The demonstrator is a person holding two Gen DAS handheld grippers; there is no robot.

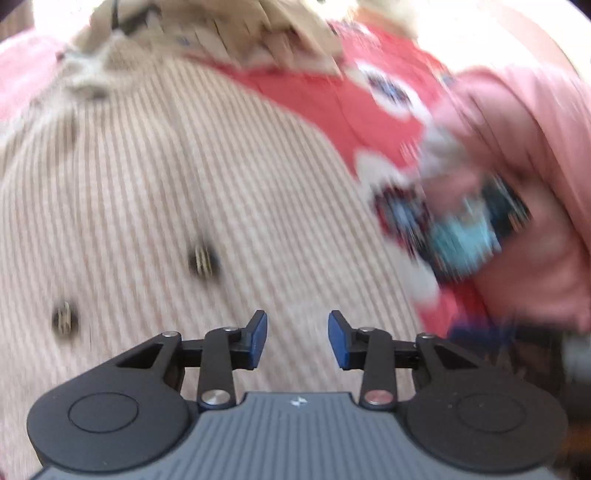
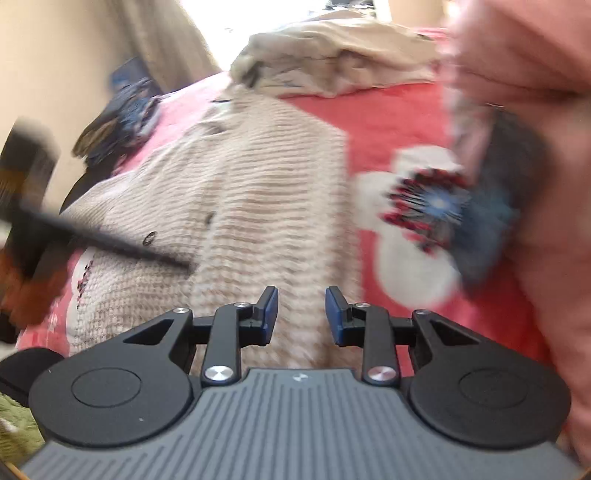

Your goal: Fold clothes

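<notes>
The left gripper (image 1: 297, 339) has its two blue pads (image 1: 260, 339) apart, and nothing is between them. It hangs over a beige ribbed cardigan (image 1: 177, 206) with dark buttons (image 1: 202, 260). The right gripper (image 2: 301, 315) is also parted and holds nothing; the same cardigan (image 2: 258, 192) lies under and ahead of it, spread out with folds along its middle.

The cardigan lies on a red bedspread (image 1: 325, 107) with white flowers (image 2: 413, 236) that have blue and dark red centres. In the right wrist view the bedspread (image 2: 391, 118) is bare to the right of the cardigan. Beyond the cardigan, at the far end of the bed, there is a heap of pale beige cloth (image 2: 340, 55); in the left view the same heap (image 1: 236, 33) touches the top edge of the cardigan.

A pink garment (image 1: 535, 155) fills the right side of the left view, much blurred, and it fills also the right edge of the right view (image 2: 535, 147). At the left of the right view a dark thin bar (image 2: 110, 240) crosses over the cardigan; I cannot tell what it is. Behind the bed there is a cream wall (image 2: 55, 66), a beige curtain (image 2: 173, 37) and strong daylight between them. A piece of green cloth (image 2: 18, 424) shows in the lower left corner
</notes>
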